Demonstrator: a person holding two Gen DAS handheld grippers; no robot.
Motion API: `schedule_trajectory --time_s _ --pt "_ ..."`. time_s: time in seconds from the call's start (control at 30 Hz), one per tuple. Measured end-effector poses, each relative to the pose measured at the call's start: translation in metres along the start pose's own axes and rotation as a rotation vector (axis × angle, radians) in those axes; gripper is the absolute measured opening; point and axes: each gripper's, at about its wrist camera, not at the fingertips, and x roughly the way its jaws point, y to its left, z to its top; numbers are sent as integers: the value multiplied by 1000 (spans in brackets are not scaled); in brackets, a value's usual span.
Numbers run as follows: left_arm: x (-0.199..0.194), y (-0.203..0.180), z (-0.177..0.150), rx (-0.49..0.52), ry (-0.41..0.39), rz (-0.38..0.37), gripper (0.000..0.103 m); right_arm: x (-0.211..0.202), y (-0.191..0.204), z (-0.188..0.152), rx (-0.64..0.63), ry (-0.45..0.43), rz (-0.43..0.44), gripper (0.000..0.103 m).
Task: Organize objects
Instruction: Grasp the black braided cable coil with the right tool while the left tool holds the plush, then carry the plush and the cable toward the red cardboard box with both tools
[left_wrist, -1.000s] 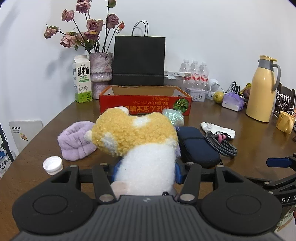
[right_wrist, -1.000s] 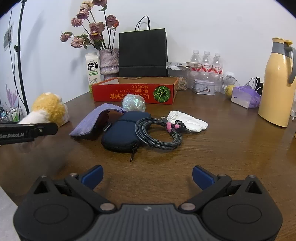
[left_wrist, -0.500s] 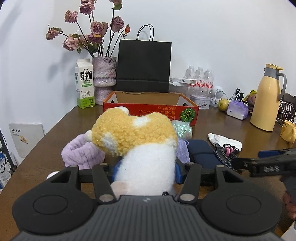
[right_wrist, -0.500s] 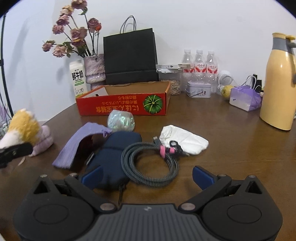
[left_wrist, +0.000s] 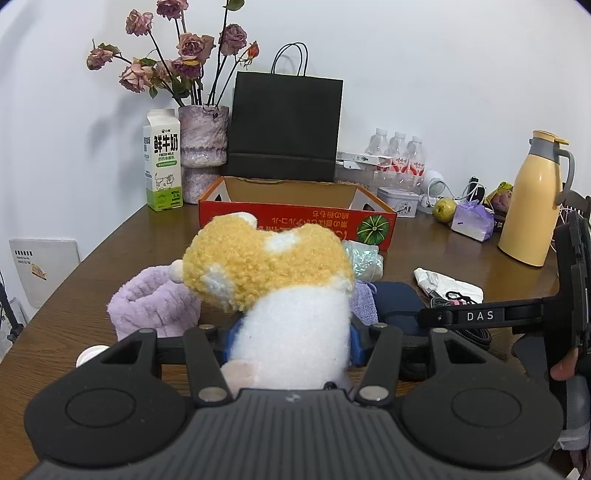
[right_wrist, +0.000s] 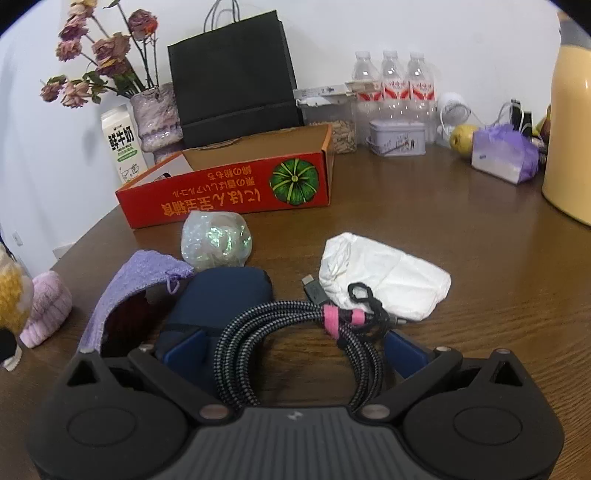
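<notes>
My left gripper (left_wrist: 291, 341) is shut on a yellow and white plush toy (left_wrist: 269, 269), held above the table in front of the open red cardboard box (left_wrist: 295, 221). My right gripper (right_wrist: 295, 350) is open, low over the table, and the coiled braided cable (right_wrist: 295, 321) lies between its blue fingers (right_wrist: 184, 350). Around the cable lie a navy pouch (right_wrist: 221, 295), a purple knit pouch (right_wrist: 136, 280), a shiny iridescent ball (right_wrist: 216, 243) and a white cloth bag (right_wrist: 384, 280). A lilac fluffy headband (left_wrist: 147, 306) sits left of the plush. The right gripper's side (left_wrist: 480, 315) shows at the right of the left wrist view.
Behind the box stand a black paper bag (left_wrist: 284, 125), a vase of dried roses (left_wrist: 203, 147) and a milk carton (left_wrist: 162, 162). Water bottles (right_wrist: 395, 85), a tin (right_wrist: 397, 138), a tissue pack (right_wrist: 504, 155) and a yellow thermos (left_wrist: 532, 199) crowd the back right. A white cap (left_wrist: 90, 354) lies front left.
My right gripper has moved forward to the coiled cable, which now lies between its fingers, and it has come into the left wrist view. The left gripper still holds the plush.
</notes>
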Motion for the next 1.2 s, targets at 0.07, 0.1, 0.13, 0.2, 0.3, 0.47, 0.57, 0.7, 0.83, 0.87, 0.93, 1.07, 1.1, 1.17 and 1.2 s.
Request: schedule_trajectory --time_s 0.07,0.1,0.13,0.2,0.3,0.47,0.57,0.7,0.83,0.87,0.93,1.07,1.1,1.17,1.2 --pt "0 -1 0 -1 1 0 54 3 -2 -2 16 -5 13 103" --pt "0 -2 0 0 0 0 54 3 -3 -2 14 -10 13 103" --pt "0 -3 0 0 0 -1 54 4 -2 -3 15 -15 13 103" --pt "-1 -4 -1 -3 0 -3 54 4 -1 -6 9 -27 10 103" --pt "-1 -6 -2 -4 7 -6 54 4 -1 -6 7 -24 17 103" --pt "-4 -6 -4 -11 12 -1 54 2 -4 -7 15 -30 46 98" --pt "-4 -3 -4 -23 16 8 54 -2 -4 -9 17 -38 69 92" --pt "-9 -1 -5 -33 13 15 54 -6 -5 -11 23 -45 77 90" --pt "-12 1 -6 -36 14 21 54 -11 -6 -14 33 -56 80 89" --pt "-12 1 -6 -37 16 22 54 -12 -6 -15 32 -62 79 89" --pt "-14 2 -7 -38 16 25 54 -17 -6 -17 30 -81 73 89" --pt "-17 3 -8 -39 17 31 54 -29 -5 -21 20 -132 68 89" --pt "-18 3 -8 -39 17 33 54 -32 -4 -22 16 -148 66 89" --pt "-19 3 -8 -40 18 35 54 -40 -1 -25 1 -184 59 89" --pt "-19 3 -8 -39 18 36 54 -44 0 -26 -8 -200 56 89"
